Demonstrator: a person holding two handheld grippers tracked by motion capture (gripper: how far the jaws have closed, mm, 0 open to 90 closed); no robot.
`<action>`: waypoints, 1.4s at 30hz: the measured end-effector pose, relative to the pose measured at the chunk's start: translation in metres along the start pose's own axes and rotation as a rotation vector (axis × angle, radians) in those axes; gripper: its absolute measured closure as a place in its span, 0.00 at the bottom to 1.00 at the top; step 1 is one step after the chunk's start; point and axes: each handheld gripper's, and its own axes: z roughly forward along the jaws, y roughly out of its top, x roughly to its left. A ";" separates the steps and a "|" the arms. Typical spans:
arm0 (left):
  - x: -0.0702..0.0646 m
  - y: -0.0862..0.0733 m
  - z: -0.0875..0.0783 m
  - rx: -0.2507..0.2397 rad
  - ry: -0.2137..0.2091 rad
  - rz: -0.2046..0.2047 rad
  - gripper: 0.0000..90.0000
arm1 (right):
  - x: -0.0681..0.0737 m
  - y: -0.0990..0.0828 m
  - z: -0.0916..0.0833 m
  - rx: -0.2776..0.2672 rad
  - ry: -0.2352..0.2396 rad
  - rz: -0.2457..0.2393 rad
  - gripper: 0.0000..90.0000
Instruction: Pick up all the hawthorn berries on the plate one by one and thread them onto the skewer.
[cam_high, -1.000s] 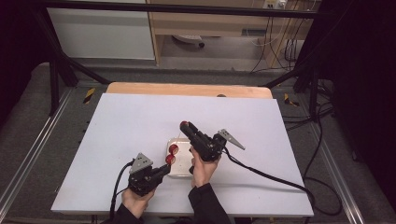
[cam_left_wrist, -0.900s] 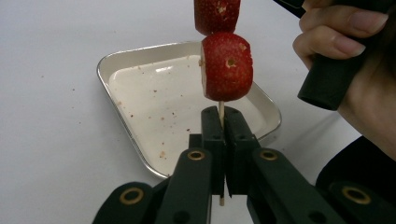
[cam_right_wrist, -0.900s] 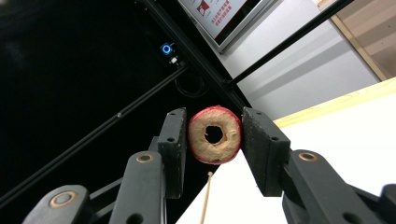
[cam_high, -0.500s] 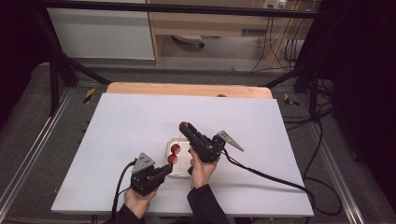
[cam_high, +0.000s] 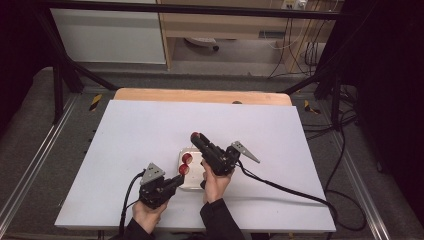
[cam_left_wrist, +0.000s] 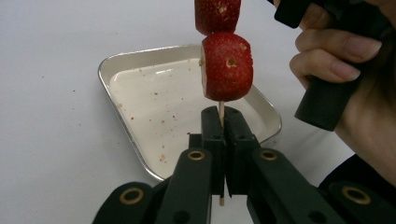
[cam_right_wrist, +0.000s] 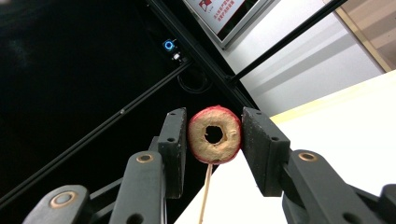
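Two strawberries (cam_left_wrist: 227, 65) sit threaded on the skewer (cam_left_wrist: 221, 111) clamped by the left gripper (cam_left_wrist: 223, 128); nothing has shifted, and the right gripper (cam_right_wrist: 214, 137) pinches a cored third piece (cam_right_wrist: 214, 134), unthreaded.

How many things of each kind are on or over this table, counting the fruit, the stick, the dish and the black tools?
Red fruit pieces: 3
Wooden skewer: 1
Metal tray: 1
Grippers, left gripper and right gripper: 2
Total: 7
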 end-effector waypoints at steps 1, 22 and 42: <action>0.000 0.000 0.000 -0.002 -0.001 -0.004 0.98 | 0.000 -0.001 0.000 0.001 0.000 0.001 0.69; 0.004 0.005 0.012 0.006 -0.001 -0.026 0.98 | 0.002 -0.010 -0.004 0.086 0.004 -0.027 0.69; 0.014 0.003 0.005 -0.009 -0.002 -0.008 0.98 | 0.010 0.020 -0.012 0.228 -0.024 -0.159 0.48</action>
